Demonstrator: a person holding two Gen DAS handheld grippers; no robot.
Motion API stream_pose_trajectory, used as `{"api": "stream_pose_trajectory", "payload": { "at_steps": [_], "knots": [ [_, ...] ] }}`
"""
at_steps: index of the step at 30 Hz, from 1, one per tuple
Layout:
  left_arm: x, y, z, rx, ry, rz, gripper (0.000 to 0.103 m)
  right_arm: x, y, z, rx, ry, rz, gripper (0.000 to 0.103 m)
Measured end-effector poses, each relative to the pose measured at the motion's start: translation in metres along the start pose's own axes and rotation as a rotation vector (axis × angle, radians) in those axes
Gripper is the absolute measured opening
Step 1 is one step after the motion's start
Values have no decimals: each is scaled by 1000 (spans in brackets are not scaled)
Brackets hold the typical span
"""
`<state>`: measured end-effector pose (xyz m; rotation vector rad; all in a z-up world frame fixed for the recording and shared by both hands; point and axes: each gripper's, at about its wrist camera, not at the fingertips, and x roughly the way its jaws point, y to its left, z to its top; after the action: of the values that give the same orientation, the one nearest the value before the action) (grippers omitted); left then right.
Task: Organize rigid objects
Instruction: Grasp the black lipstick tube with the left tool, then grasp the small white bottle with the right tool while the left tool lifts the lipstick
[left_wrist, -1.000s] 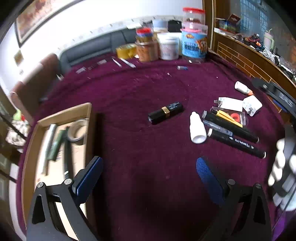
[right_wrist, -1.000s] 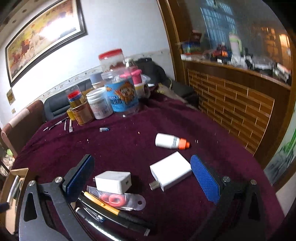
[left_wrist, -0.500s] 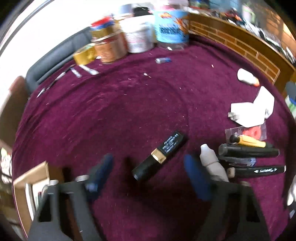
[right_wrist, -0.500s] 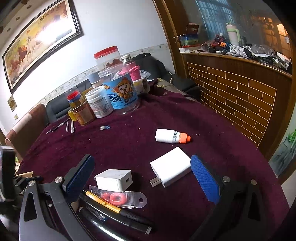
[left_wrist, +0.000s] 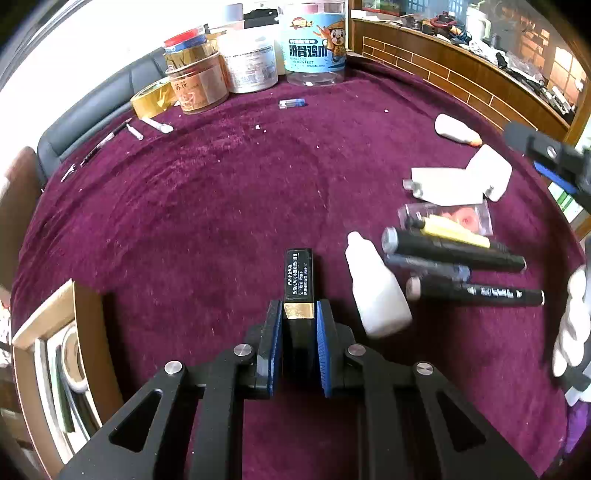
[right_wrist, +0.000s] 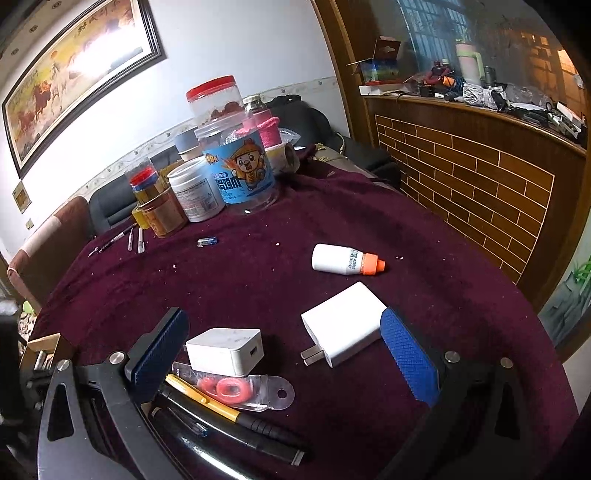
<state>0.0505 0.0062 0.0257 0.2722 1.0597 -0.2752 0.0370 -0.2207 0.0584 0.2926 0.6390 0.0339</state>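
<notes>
A black lipstick tube with a gold band (left_wrist: 298, 280) lies on the purple tablecloth, and my left gripper (left_wrist: 298, 314) is shut on it at the gold band. Right of it lie a white dropper bottle (left_wrist: 375, 291), several black pens (left_wrist: 458, 254) and a clear packet with red rings (left_wrist: 461, 218). My right gripper (right_wrist: 280, 354) stands open over two white chargers (right_wrist: 225, 350) (right_wrist: 343, 325), its blue pads clear of them. A white bottle with an orange cap (right_wrist: 345, 259) lies beyond.
A cardboard box (left_wrist: 51, 354) holding tape and pens sits at the table's left edge. Jars and tubs (left_wrist: 314, 44) crowd the far side, with thin tools (left_wrist: 147, 125) and a small blue item (left_wrist: 291, 103) near them. A white-gloved hand (left_wrist: 570, 332) shows at the right.
My left gripper moved forward and down over the lipstick tube and shut on it. The right gripper stayed in place, still open.
</notes>
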Motion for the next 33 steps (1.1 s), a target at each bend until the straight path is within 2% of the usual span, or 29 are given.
{"api": "stream_pose_trajectory", "payload": {
  "at_steps": [4, 8, 14, 17, 21, 24, 25, 26, 28, 31, 33],
  "knots": [
    [10, -2, 12, -16, -20, 38, 19, 0, 4, -2, -19, -2, -6, 103],
    [8, 3, 12, -80, -21, 0, 13, 1, 4, -2, -30, -11, -27, 103],
    [-48, 16, -44, -203, -90, -64, 14, 3, 11, -4, -64, -21, -33, 103],
    [-70, 12, -76, -223, -133, -59, 14, 7, 19, -7, -108, -17, -51, 103],
    [-73, 4, -94, -220, -139, -61, 14, 4, 29, -14, -173, -53, -90, 103],
    [-61, 10, -91, -240, -131, -119, 14, -6, 42, -19, -231, -112, -135, 103],
    [-55, 14, -91, -256, -126, -138, 14, -8, 48, -18, -246, -99, -139, 103],
    [-49, 20, -91, -289, -111, -171, 14, -10, 52, -17, -248, -73, -109, 99],
    [-39, 32, -96, -361, -112, -247, 14, -20, 63, -14, -220, 15, 39, 97],
    [-40, 32, -103, -372, -144, -263, 14, -28, 90, -11, -250, 128, 222, 97],
    [-42, 29, -107, -363, -168, -256, 14, -25, 115, -12, -310, 207, 283, 96]
  ]
}}
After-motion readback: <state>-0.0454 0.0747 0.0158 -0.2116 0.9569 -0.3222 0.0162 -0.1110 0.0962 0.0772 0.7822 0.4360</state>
